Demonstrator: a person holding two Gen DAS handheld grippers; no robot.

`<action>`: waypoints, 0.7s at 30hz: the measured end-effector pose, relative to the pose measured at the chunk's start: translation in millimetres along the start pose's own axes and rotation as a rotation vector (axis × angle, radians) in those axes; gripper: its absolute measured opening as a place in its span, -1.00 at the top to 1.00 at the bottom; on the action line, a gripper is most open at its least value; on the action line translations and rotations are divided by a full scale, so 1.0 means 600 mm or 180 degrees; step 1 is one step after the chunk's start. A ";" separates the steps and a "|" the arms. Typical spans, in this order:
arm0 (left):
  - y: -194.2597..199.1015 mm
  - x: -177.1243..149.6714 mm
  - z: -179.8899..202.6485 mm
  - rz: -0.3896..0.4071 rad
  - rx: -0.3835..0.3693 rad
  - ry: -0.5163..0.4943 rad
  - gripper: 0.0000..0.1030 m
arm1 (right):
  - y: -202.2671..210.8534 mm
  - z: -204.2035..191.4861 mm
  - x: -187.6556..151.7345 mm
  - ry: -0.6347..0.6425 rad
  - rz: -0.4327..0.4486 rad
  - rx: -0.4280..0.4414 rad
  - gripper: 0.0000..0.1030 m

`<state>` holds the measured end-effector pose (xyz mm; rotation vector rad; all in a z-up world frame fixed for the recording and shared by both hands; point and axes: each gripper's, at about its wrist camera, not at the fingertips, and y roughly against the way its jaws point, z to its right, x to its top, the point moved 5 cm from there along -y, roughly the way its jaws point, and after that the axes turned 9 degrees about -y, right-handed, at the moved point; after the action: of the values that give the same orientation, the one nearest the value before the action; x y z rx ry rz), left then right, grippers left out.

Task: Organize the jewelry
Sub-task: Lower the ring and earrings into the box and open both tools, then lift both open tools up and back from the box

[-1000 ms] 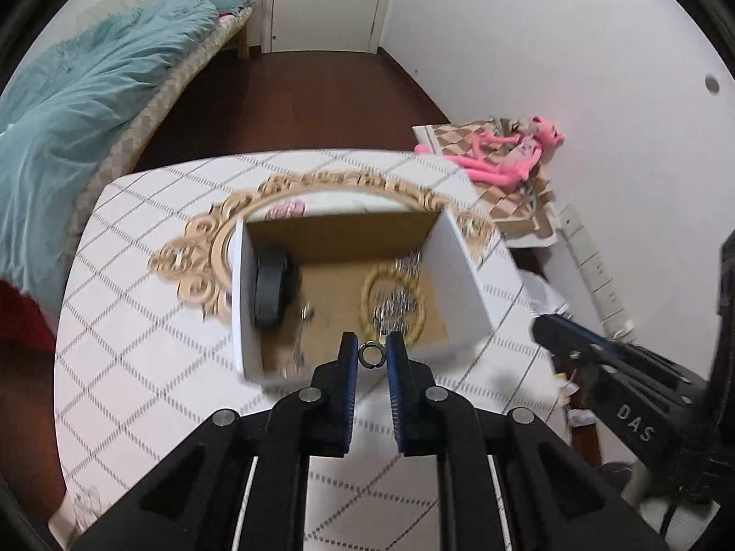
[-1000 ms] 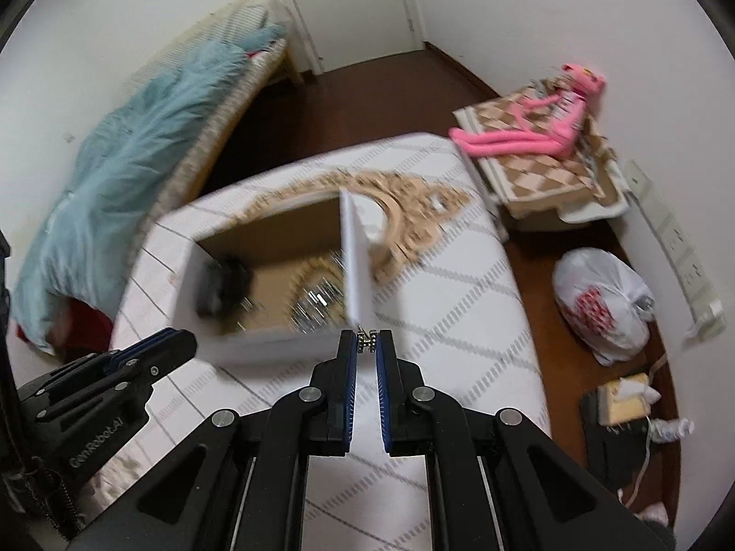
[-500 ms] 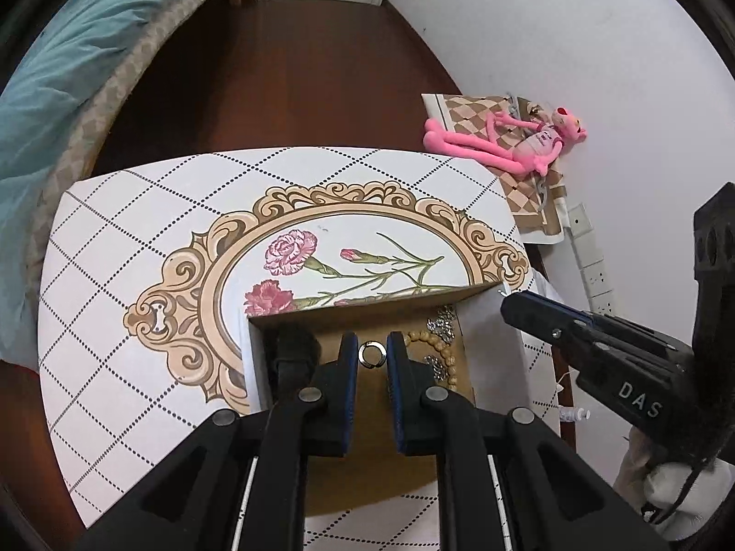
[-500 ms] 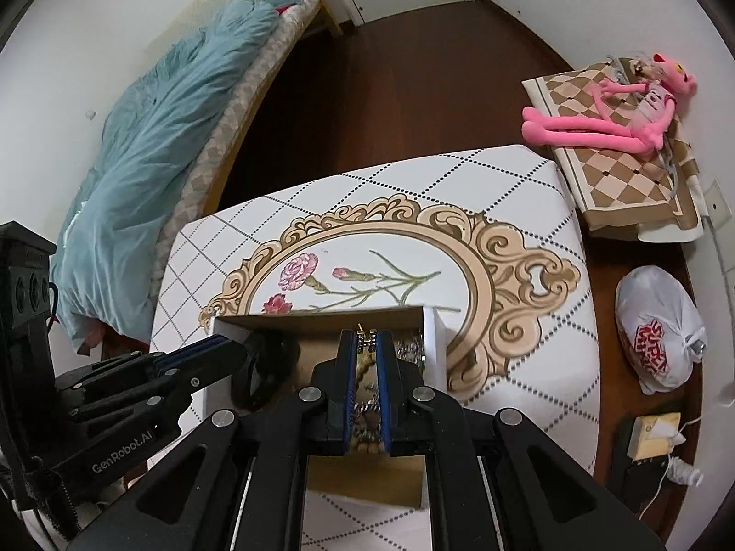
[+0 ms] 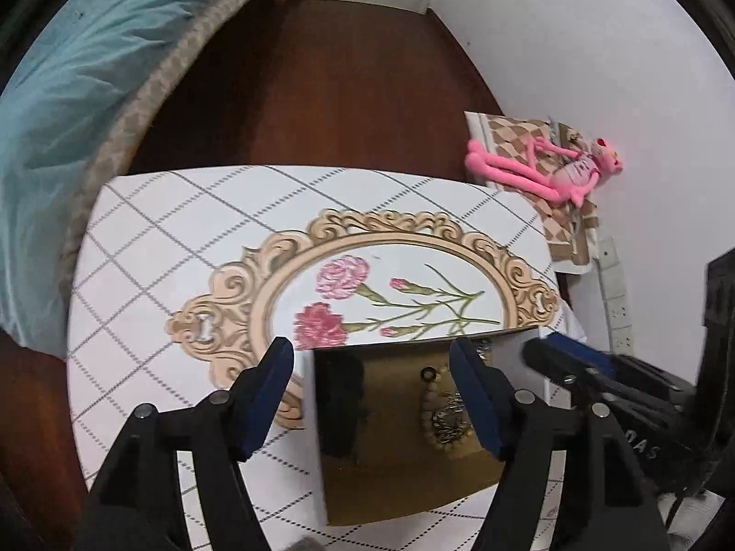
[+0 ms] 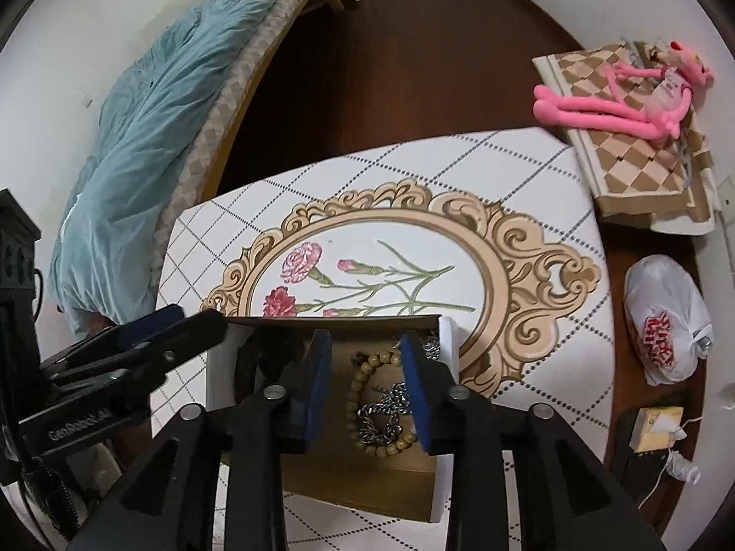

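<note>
Left wrist view shows the left tongs (image 5: 372,381) spread wide with nothing between the blue pads, poised over the open cardboard box (image 5: 395,441). A small ring (image 5: 429,373) lies on the box floor just beyond the beaded bracelet (image 5: 443,418), between the two pads and apart from both. In the right wrist view the right tongs (image 6: 367,381) are likewise released and empty, straddling the bracelet and a silver chain (image 6: 383,413) that lies tangled inside the bead loop.

The jewelry is all inside the box, which sits on the table (image 6: 528,183) at its near edge, partly over the painted gold frame.

Risks from here, as I judge them: both pairs of tongs crowd the same small box, and the left one's finger is already close by the right one's side, so a careless move could knock them together or nudge the light box along the slick table toward the near edge. Any pad dipping low could snag the chain and drag the bracelet out with it. The ring is small and round; a bump to the box could roll it under the beads or into a corner, where it would be hard to pinch again. A dark object in the left part of the box is too shadowed to identify.
</note>
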<state>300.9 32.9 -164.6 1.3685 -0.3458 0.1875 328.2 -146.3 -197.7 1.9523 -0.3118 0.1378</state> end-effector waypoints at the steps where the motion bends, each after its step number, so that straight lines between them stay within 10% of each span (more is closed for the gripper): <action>1: 0.004 -0.002 -0.003 0.0014 0.0022 0.0010 -0.33 | 0.005 0.000 0.000 0.0009 0.0028 -0.0019 0.33; 5: 0.020 -0.022 -0.018 0.0115 0.0251 0.0027 -0.87 | 0.030 0.002 -0.012 0.0093 0.0190 -0.0256 -0.04; 12: 0.030 -0.086 -0.026 0.0247 0.0778 -0.0081 -1.00 | 0.034 0.023 -0.069 0.0219 0.0307 -0.0830 -0.77; 21: 0.044 -0.140 -0.003 0.0240 0.0885 -0.0078 -1.00 | 0.054 0.035 -0.139 0.0299 0.0407 -0.1102 -0.88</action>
<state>213.7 45.9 -169.8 1.6339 -0.4032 0.2898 237.9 -164.5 -197.0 1.5787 -0.3723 0.2415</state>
